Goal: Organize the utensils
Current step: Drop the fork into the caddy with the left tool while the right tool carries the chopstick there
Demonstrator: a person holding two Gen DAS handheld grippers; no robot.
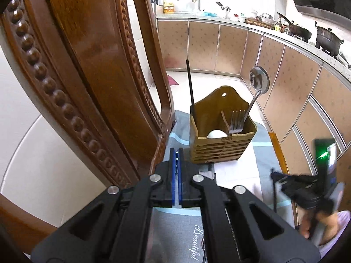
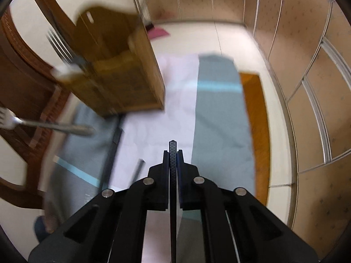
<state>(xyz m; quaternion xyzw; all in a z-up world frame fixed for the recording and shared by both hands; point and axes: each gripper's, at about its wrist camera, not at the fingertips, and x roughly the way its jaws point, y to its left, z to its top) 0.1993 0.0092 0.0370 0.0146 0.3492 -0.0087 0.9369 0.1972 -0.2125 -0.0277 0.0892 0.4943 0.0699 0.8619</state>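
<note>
A wooden utensil caddy (image 1: 221, 131) stands on a grey and white cloth (image 1: 261, 144). It holds a black chopstick (image 1: 190, 85), a white spoon (image 1: 217, 134), a fork (image 1: 236, 121) and a steel ladle (image 1: 259, 81). My left gripper (image 1: 176, 153) is shut and empty, just left of the caddy. My right gripper (image 2: 173, 153) is shut on a black chopstick (image 2: 172, 175), right of and in front of the caddy (image 2: 122, 74). It shows at the lower right of the left wrist view (image 1: 274, 177). A fork (image 2: 43, 125) and another black chopstick (image 2: 137, 171) lie on the cloth (image 2: 219, 114).
A carved wooden chair back (image 1: 92, 70) rises close on the left. The wooden surface's edge (image 2: 256, 131) shows beyond the cloth on the right. Kitchen cabinets (image 1: 219, 46) and a counter with pots (image 1: 300, 30) run behind.
</note>
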